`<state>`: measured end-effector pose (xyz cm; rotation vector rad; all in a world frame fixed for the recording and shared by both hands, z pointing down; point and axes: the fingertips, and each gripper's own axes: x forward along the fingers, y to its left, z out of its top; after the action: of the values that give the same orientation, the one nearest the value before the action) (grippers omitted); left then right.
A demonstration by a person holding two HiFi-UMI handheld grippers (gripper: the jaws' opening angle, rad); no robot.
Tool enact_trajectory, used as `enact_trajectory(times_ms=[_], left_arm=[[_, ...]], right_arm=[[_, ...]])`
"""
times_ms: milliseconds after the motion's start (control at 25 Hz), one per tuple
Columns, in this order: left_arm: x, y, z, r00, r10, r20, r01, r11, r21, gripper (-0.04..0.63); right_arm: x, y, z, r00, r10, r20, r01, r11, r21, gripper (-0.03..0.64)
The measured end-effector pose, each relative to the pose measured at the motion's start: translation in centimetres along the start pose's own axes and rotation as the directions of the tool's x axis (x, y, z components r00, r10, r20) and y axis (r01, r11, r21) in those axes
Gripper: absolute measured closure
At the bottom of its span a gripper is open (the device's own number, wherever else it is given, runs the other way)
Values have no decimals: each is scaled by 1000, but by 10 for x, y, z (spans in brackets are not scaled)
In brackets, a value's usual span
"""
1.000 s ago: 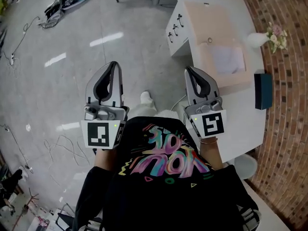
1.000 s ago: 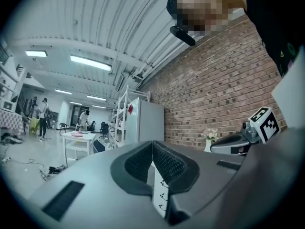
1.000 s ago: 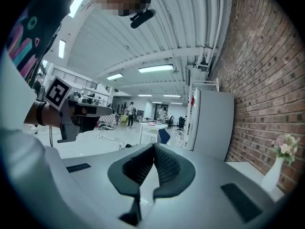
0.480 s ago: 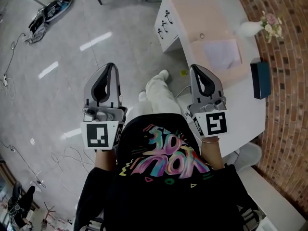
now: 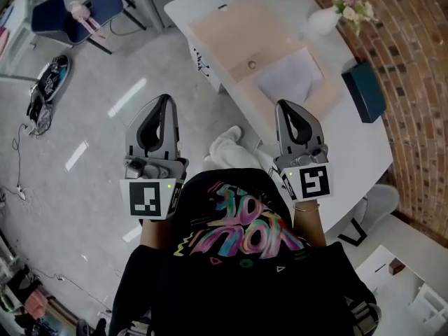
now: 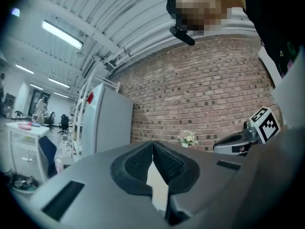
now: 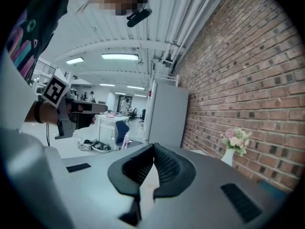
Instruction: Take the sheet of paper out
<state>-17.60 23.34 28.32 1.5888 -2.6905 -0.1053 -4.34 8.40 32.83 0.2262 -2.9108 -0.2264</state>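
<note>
A pale sheet of paper (image 5: 290, 75) lies in the open pink folder (image 5: 227, 30) on the white table (image 5: 350, 152), ahead and to the right in the head view. Both grippers are held level in front of the person's chest, well short of the folder. The left gripper (image 5: 165, 99) is over the floor, its jaws shut with nothing between them (image 6: 152, 144). The right gripper (image 5: 286, 106) reaches just to the table's near edge, also shut and empty (image 7: 153, 147). Each gripper view shows the other gripper off to the side.
A white vase of flowers (image 5: 329, 16) and a dark teal box (image 5: 364, 89) stand on the table by the brick wall (image 5: 413, 82). A blue chair (image 5: 70, 9) and a bag (image 5: 45, 89) are at the left, and a grey stool (image 5: 381, 201) at the right.
The person has stepped and turned toward the table, so the table and folder now lie nearer the middle of the head view. Both grippers stayed shut in the same pose.
</note>
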Motion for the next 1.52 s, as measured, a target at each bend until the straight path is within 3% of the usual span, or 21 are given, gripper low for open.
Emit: enact_trajectory(times_ms=[200, 440, 640, 800, 960, 1080, 1200, 1360, 1520], left_arm=[[93, -46, 5, 983, -184, -14, 184, 983, 13, 571], [172, -124, 4, 914, -405, -14, 405, 914, 23, 571], [211, -188, 4, 816, -578, -26, 578, 816, 8, 571], [236, -229, 2, 737, -675, -38, 675, 738, -4, 571], [254, -264, -5, 642, -764, -60, 765, 644, -17, 571], [268, -280, -10, 593, -802, -75, 803, 596, -26, 571], [275, -285, -18, 567, -819, -94, 819, 572, -42, 571], [282, -279, -31, 559, -819, -125, 819, 569, -65, 571], [290, -271, -40, 550, -823, -145, 823, 563, -74, 571]], right_arm=[[-6, -79, -1, 986, -166, -15, 166, 986, 31, 600], [-43, -156, -10, 928, -372, -19, 372, 925, 76, 600], [-88, -196, -26, 844, -534, -57, 537, 836, 110, 600], [-118, -215, -37, 769, -632, -95, 639, 760, 114, 600], [-134, -229, -29, 680, -729, -84, 731, 664, 159, 600], [-136, -233, -34, 651, -751, -115, 758, 632, 164, 600], [-131, -235, -36, 640, -758, -125, 766, 619, 171, 600], [-118, -238, -39, 637, -759, -134, 767, 609, 202, 600], [-101, -241, -40, 651, -746, -140, 756, 622, 205, 600]])
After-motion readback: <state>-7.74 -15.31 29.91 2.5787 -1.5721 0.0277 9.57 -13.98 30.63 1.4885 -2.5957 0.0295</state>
